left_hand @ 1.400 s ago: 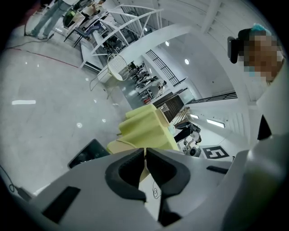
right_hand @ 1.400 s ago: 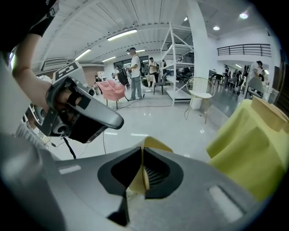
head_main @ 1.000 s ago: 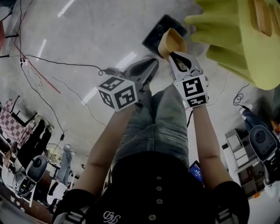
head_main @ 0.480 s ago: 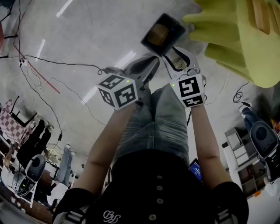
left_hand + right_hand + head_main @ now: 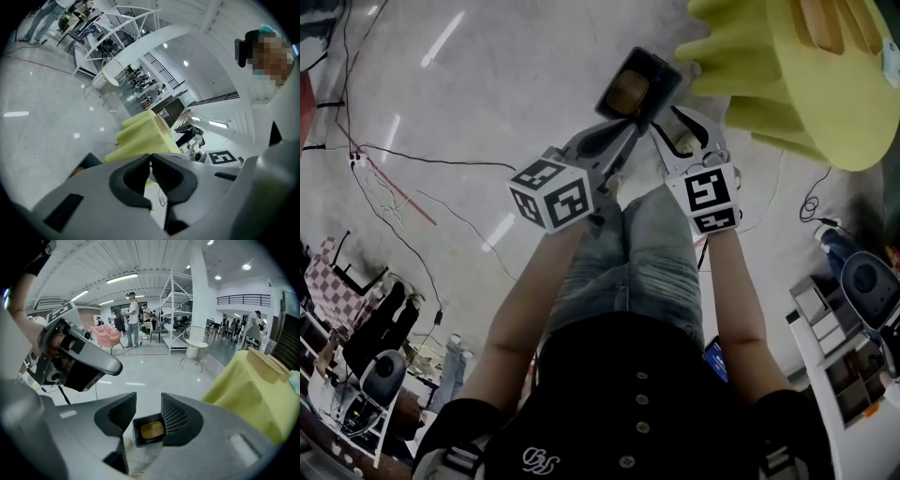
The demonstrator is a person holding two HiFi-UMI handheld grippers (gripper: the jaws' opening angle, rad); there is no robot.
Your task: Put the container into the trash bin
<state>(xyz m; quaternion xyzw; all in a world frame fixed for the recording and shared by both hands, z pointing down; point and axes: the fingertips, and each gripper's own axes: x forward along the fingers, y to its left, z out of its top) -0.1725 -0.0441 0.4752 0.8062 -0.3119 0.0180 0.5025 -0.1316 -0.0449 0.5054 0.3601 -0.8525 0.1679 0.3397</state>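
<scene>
- Tan inside black: in the head view the container (image 5: 628, 91) lies in the trash bin (image 5: 657, 67), which stands on the grey floor (image 5: 469, 112) just beyond both tools. Your right gripper (image 5: 682, 127) hangs over its near edge with the jaws spread and nothing between them. Your left gripper (image 5: 622, 141) is beside it, jaws together.
- In the left gripper view the pads meet tip to tip on nothing. The yellow-green armchair (image 5: 140, 136) fills the space behind.
- In the right gripper view the jaws stand wide apart. The bin (image 5: 137, 433) shows through the gap, well below the pads, with the container (image 5: 152, 430) sitting in it — free of your grip.
- By my reading the drop is made and the task looks done. All that remains is to draw both tools clear.
</scene>
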